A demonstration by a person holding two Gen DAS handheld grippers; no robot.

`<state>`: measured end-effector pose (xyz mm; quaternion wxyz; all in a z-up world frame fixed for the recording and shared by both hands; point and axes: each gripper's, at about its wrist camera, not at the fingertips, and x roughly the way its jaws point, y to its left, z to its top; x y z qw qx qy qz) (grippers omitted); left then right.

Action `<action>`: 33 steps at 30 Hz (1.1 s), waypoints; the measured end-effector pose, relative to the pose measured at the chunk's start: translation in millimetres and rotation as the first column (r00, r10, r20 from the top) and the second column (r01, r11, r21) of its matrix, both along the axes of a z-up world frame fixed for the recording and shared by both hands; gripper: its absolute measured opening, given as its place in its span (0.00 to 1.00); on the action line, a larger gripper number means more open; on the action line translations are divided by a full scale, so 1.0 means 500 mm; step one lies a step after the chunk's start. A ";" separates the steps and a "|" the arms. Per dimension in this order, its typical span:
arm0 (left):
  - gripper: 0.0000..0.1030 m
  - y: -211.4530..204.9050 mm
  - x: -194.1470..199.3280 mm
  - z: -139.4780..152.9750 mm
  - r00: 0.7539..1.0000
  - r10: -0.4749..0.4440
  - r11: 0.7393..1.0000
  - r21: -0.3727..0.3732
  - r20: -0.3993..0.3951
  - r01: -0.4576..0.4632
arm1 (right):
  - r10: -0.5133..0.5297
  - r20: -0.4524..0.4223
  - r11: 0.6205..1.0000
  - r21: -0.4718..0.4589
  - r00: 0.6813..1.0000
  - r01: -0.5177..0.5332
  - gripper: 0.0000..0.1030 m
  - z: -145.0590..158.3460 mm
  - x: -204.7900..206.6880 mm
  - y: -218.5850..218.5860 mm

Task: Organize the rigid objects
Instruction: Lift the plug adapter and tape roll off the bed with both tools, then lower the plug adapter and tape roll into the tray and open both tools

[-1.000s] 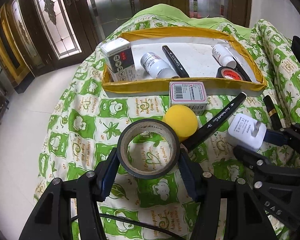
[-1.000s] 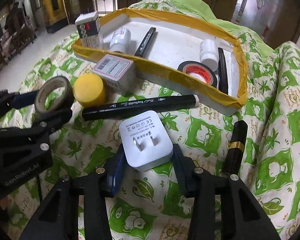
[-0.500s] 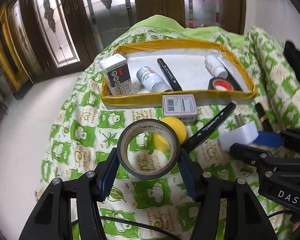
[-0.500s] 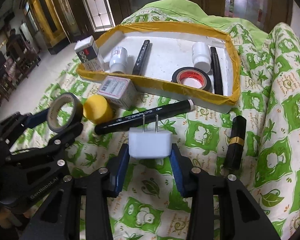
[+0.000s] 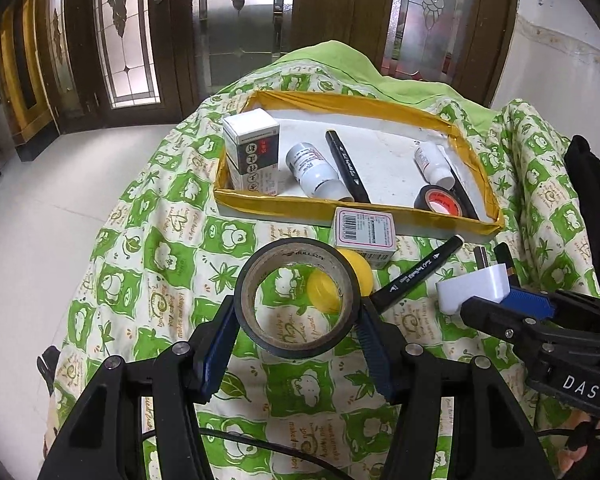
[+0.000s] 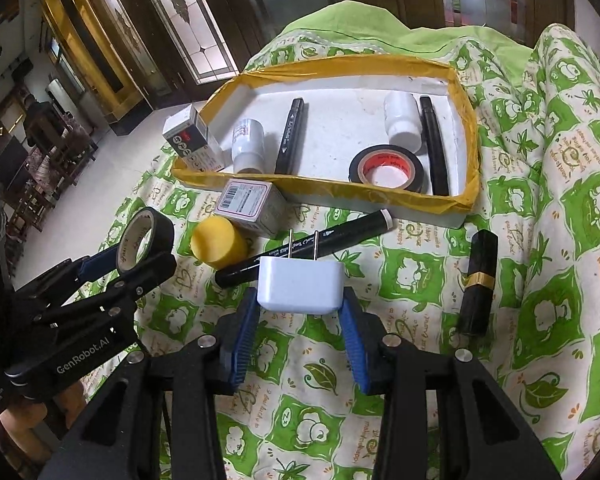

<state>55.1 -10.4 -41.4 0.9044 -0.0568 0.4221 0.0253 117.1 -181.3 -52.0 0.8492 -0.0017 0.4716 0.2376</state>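
Lettering "GenRobot.AI" marks the left gripper (image 6: pixel 140 258); "DAS" the right gripper (image 5: pixel 496 300).

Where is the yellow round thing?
In the right wrist view, the yellow foam cylinder lies on the green patterned cloth, left of the black marker pen, just below the small barcode box.

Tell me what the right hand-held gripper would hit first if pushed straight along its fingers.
Probably the black marker lying on the cloth just beyond the white plug that the right hand-held gripper holds; depth is uncertain.
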 end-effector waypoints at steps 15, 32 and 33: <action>0.60 0.021 0.004 0.006 1.000 0.020 0.998 -0.058 -0.011 -0.021 | -0.023 0.014 0.998 0.052 1.000 0.022 0.38 0.023 0.008 -0.021; 0.60 -0.035 0.075 0.043 0.998 -0.063 0.994 -0.089 0.008 0.063 | -0.186 -0.012 0.964 0.192 0.983 0.185 0.38 0.071 0.097 -0.117; 0.60 -0.045 0.091 0.047 0.997 -0.073 0.993 -0.096 0.009 0.073 | -0.198 -0.016 0.960 0.201 0.980 0.197 0.38 0.073 0.106 -0.124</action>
